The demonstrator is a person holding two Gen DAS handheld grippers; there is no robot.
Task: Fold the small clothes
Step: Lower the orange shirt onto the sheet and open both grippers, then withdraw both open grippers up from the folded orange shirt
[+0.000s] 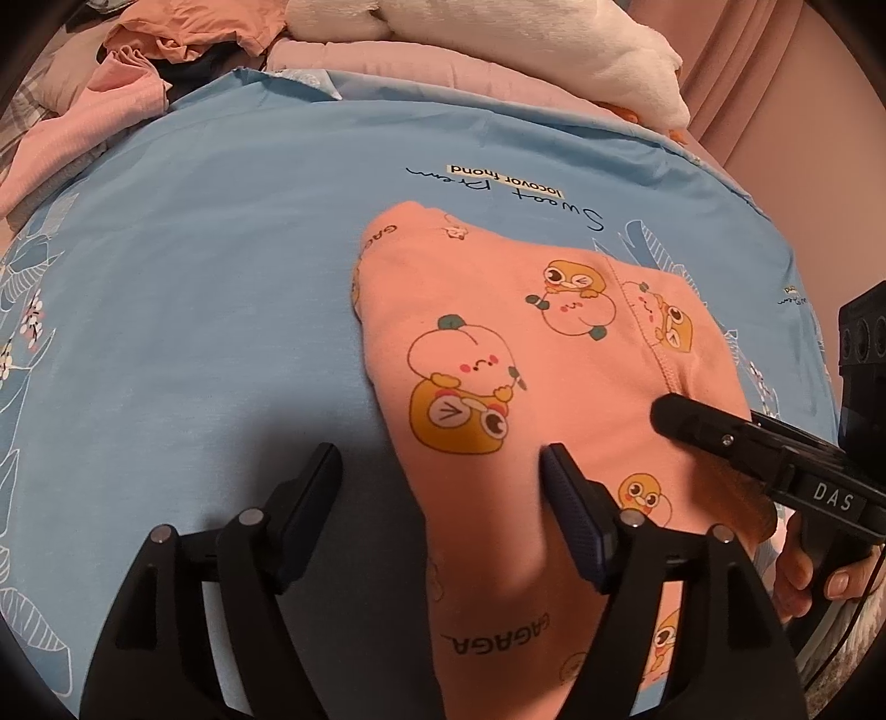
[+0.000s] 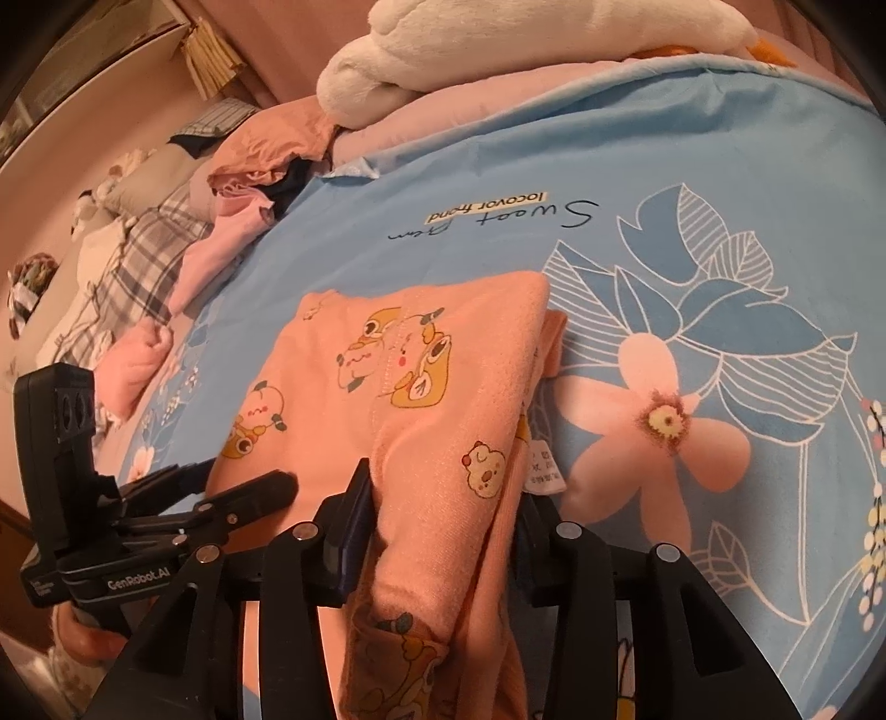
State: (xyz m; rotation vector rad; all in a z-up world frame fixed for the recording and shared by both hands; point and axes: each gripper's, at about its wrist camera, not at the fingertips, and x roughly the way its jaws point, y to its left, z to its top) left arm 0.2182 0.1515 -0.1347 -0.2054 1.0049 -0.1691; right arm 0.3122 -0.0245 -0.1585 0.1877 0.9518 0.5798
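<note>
A small peach garment (image 1: 498,354) with cartoon prints lies folded on the blue bedsheet (image 1: 194,266). My left gripper (image 1: 443,487) is open, straddling the garment's near left edge, its right finger (image 1: 570,498) resting on the cloth. My right gripper (image 2: 443,531) has its jaws wide apart around a raised fold of the garment (image 2: 443,387); the right finger is hidden behind the cloth, and a white care label (image 2: 545,471) hangs beside it. In the left wrist view the right gripper (image 1: 720,437) lies on the garment's right side. The left gripper (image 2: 238,493) shows at left in the right wrist view.
A pile of pink and peach clothes (image 1: 138,61) sits at the far left of the bed. A white plush toy (image 2: 498,50) lies on a pink blanket (image 1: 443,66) at the far edge. A plaid blanket (image 2: 127,260) lies beyond the sheet's left side.
</note>
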